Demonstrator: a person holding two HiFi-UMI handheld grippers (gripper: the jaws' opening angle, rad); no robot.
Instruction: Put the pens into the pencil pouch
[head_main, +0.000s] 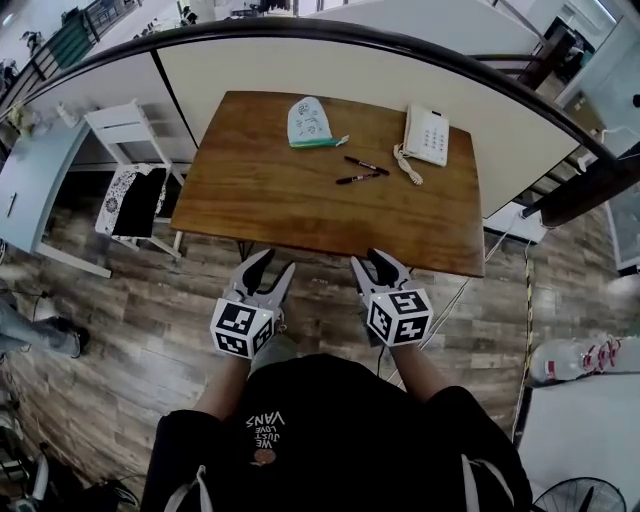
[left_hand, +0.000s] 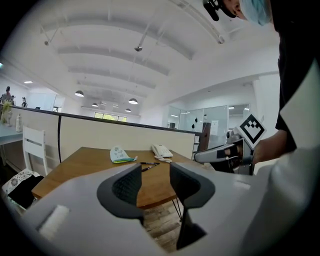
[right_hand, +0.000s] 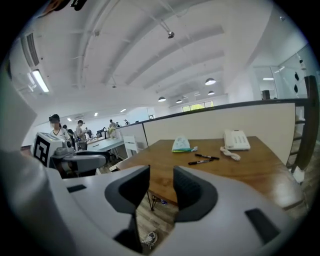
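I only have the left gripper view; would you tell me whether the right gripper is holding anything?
Observer: No; in its own view the right gripper stands open, nothing between its jaws.
Operator: Thanks. Where are the grippers relative to the table?
Observer: The head view shows it and the left gripper short of the near edge of the table, over the floor.
Operator: And the pens?
Observer: From above, one pen and the other form a narrow V opening away from the phone.

Empty left tool — jaws apart; pouch, two pens on table, well ahead.
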